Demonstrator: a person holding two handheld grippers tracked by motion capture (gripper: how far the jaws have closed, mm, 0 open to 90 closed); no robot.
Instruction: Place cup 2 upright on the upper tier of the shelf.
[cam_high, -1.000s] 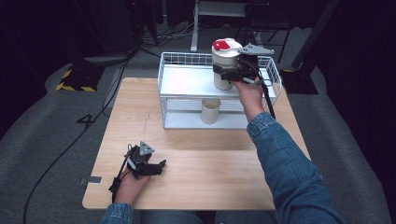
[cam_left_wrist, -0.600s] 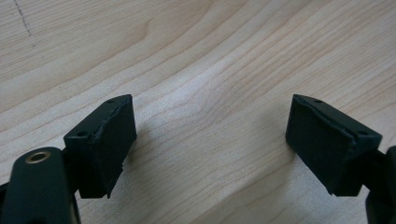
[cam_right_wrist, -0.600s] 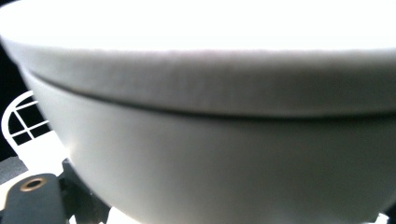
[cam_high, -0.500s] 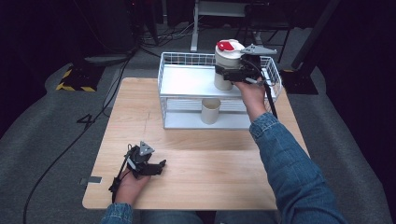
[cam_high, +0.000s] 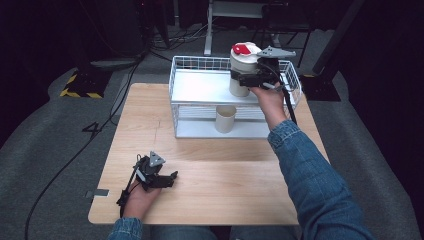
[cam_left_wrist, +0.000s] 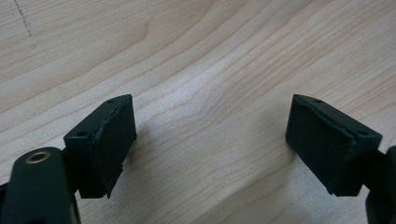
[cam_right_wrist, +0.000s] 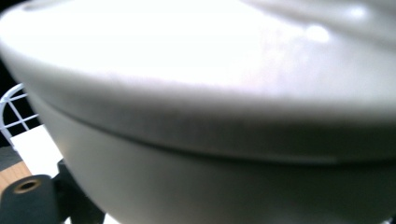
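High view: right hand-held gripper (cam_high: 248, 79) clamped on white round canister (cam_high: 241, 70) w/ red lid patch, on wire rack (cam_high: 200, 87) top shelf. Left hand-held gripper (cam_left_wrist: 210, 140) view: jaws apart, empty, over grained wood bench (cam_high: 210, 180).

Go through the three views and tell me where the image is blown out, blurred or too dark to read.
High view: the floor around the table is very dark, while the table is evenly lit. Right gripper view: the white canister sits so close that it is out of focus, its top blown out to pure white. Left gripper view: sharp wood grain, soft shadows under the left gripper fingers.
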